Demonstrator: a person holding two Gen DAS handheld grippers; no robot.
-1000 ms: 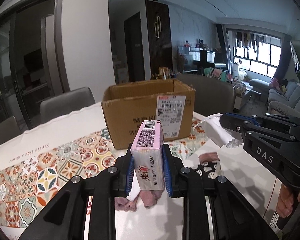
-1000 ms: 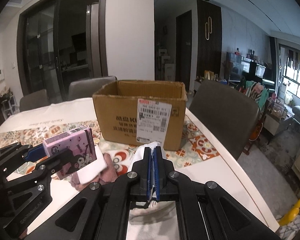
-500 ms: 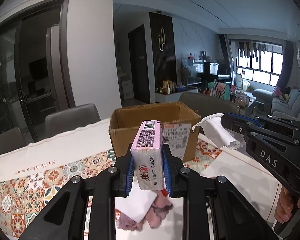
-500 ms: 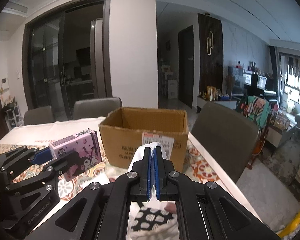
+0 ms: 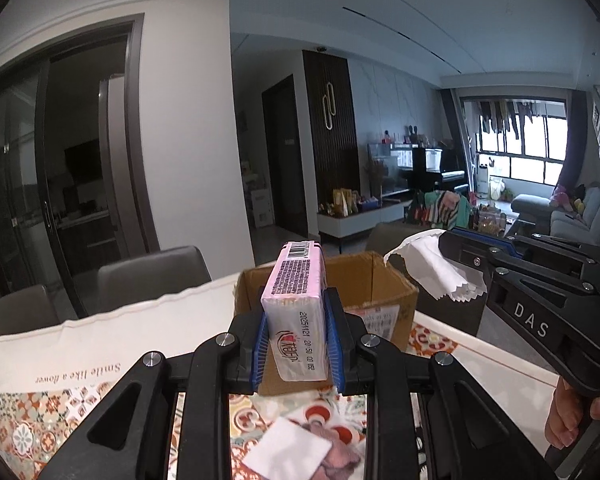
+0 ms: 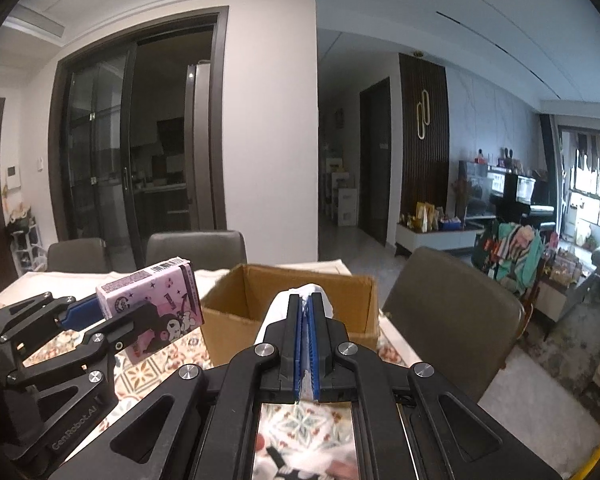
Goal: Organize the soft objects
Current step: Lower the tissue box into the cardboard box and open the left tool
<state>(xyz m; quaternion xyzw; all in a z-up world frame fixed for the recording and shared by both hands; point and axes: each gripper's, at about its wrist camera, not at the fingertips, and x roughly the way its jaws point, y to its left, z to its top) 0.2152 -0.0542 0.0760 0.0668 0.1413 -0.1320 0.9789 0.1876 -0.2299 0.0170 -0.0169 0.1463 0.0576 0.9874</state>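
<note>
We hold a tissue pack (image 5: 296, 320) in the left claw (image 5: 296, 344) and a white cloth (image 6: 306, 300) pinched in the shut right claw (image 6: 307, 344), both just before the open box (image 6: 292, 304).

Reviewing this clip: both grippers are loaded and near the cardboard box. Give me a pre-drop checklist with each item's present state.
1. Left gripper clamped on the pink tissue pack, pads on both sides: ok.
2. Right gripper shut on the white tissue, which sticks out past the fingertips: ok.
3. Cardboard box open at the top, flaps out of the way: ok.
4. Both loads raised above the box rim: ok, judging by the wrist views.
5. Loads directly over the opening: cannot tell; both seem short of it.
6. Room left inside the box: cannot tell, since its floor is hidden.
</note>
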